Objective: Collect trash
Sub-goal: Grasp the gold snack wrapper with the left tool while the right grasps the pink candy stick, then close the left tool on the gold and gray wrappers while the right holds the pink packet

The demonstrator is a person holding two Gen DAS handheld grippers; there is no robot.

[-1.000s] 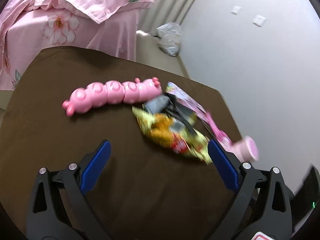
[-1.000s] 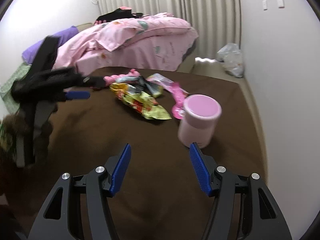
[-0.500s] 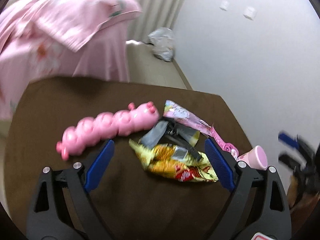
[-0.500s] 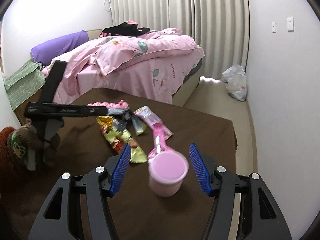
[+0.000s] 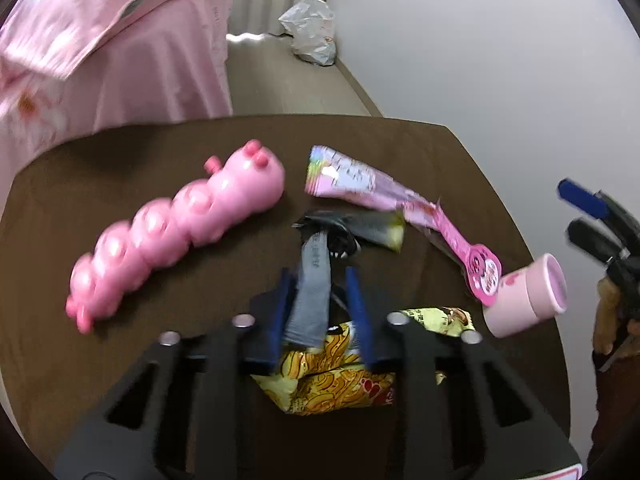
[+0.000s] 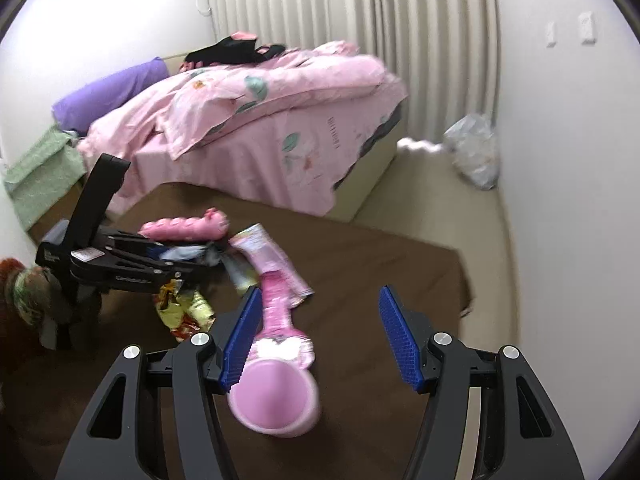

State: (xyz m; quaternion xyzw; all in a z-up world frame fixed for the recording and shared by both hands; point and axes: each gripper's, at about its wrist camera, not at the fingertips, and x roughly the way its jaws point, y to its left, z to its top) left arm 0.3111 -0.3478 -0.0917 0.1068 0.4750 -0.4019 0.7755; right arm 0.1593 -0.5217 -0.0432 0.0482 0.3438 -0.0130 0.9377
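On the brown table (image 5: 120, 360) lie several wrappers. My left gripper (image 5: 320, 312) is shut on a grey wrapper (image 5: 312, 280), just above a yellow snack bag (image 5: 332, 380). A pink-and-white wrapper (image 5: 368, 184) lies beyond it, ending in a round pink tag (image 5: 484, 272). A pink cup (image 5: 528, 296) stands at the right. In the right wrist view my right gripper (image 6: 320, 340) is open, with the pink cup (image 6: 276, 396) low between its fingers, close to the left finger (image 6: 240, 340). The left gripper (image 6: 120, 260) shows at the left there.
A pink caterpillar toy (image 5: 176, 232) lies left of the wrappers. A pink bed (image 6: 260, 128) stands beyond the table. A grey plastic bag (image 6: 472, 156) sits on the floor by the wall. A brown plush toy (image 6: 20, 292) is at the far left.
My left gripper has moved forward over the yellow bag and closed on the grey wrapper. My right gripper has moved in so the pink cup sits low between its fingers.
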